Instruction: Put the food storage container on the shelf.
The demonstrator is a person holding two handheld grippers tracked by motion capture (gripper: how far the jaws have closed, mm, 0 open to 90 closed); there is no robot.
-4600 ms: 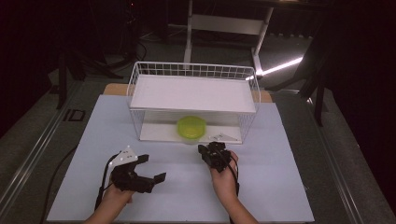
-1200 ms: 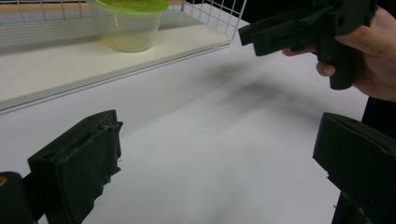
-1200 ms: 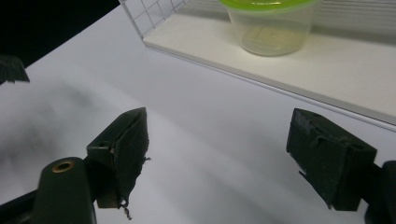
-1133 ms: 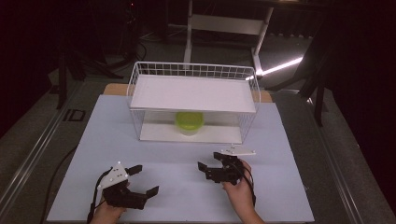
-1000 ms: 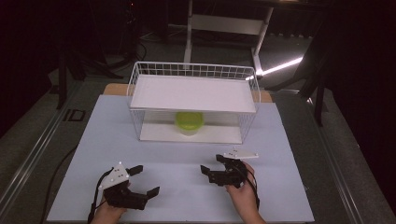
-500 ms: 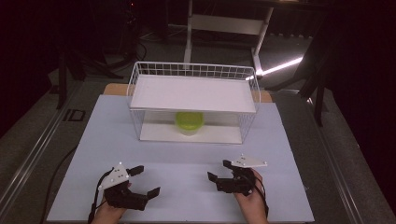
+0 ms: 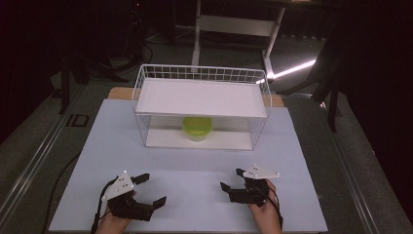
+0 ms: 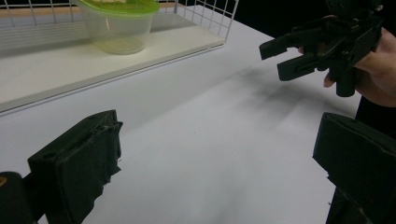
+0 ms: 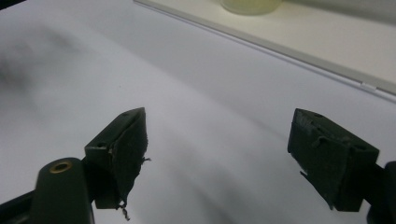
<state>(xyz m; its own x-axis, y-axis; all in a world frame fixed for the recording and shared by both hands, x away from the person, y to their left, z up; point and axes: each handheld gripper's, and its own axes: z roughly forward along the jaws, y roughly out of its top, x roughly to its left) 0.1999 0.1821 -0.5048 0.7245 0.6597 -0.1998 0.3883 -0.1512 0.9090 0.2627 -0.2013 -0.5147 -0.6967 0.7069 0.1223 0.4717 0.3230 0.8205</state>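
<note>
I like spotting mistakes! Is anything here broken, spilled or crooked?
Only small wear: the right claw has frayed padding on its fingers. The lidded tub sits upright on the wire rack's lower shelf, nothing spilled.

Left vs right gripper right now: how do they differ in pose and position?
The left gripper sits nearer the table's front edge, its jaws pointing right and slightly away; the right gripper sits a little farther forward, its jaws pointing left toward the other. The left's grey plate tilts to the side, the right's lies flatter on top. Both are open, empty, and well short of the wire rack holding the green-lidded container.
</note>
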